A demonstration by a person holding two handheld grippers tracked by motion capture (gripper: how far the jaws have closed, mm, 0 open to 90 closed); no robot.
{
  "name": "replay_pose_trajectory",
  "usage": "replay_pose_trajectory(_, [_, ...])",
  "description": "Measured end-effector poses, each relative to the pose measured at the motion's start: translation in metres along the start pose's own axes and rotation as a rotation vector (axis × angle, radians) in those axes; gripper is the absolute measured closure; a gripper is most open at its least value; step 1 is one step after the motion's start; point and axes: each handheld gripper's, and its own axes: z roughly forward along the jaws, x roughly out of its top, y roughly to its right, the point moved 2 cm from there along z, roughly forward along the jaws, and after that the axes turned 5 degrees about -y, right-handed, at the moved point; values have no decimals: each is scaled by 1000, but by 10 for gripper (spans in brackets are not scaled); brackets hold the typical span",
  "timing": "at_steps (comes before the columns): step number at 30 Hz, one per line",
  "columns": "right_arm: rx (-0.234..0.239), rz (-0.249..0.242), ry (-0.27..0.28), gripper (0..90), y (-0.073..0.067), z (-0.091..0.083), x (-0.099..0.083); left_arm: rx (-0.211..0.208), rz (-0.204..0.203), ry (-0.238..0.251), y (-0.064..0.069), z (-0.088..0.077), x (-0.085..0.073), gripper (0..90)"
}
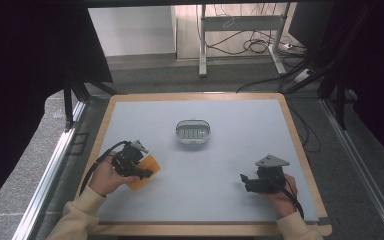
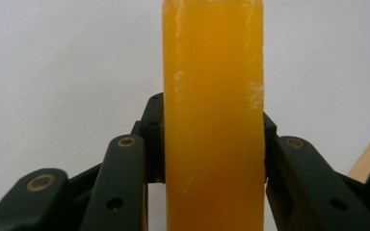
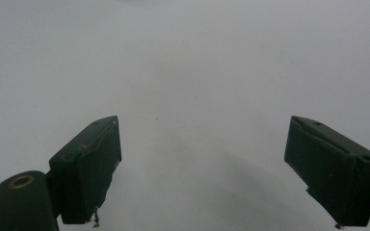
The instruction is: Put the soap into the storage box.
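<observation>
**Orange block clamped near the soap dish**

On the grey mat point(image 1: 220, 170), one oval dish point(image 1: 193, 131) sits toward the far middle, its slotted floor visible; whether anything lies in it is too small to tell. Near and to the left of the dish, the left gripper point(image 1: 147, 173) is clamped on one orange block point(image 1: 142, 176), much of it covered by the gripper and hand point(image 1: 105, 176) in the high view. In the left gripper view the block point(image 2: 213, 115) stands between both jaws, its top and bottom cut off by the frame. Near and to the right of the dish, well apart from the block, the right gripper point(image 1: 243, 180) rests low over the mat with its jaws spread wide and nothing between them; the right gripper view shows bare mat point(image 3: 197, 72) beyond.
</observation>
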Motion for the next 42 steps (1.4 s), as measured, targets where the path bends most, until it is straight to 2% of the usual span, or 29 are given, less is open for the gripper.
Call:
replay_pose_trajectory(12, [2, -1, 5, 132, 0, -1, 0, 8, 19, 17, -2, -9, 10, 619])
replay_pose_trajectory(21, [2, -1, 2, 132, 0, 0, 0, -4, 41, 23, -6, -13, 19, 619])
replay_pose_trajectory(26, [1, -1, 1, 132, 0, 0, 0, -1, 59, 18, -6, -12, 25, 619])
replay_pose_trajectory(34, [1, -3, 0, 132, 0, 0, 0, -4, 67, 21, -7, -10, 32, 619])
replay_pose_trajectory(42, [-1, -2, 2, 132, 0, -1, 0, -27, 68, 29, -6, -8, 42, 619])
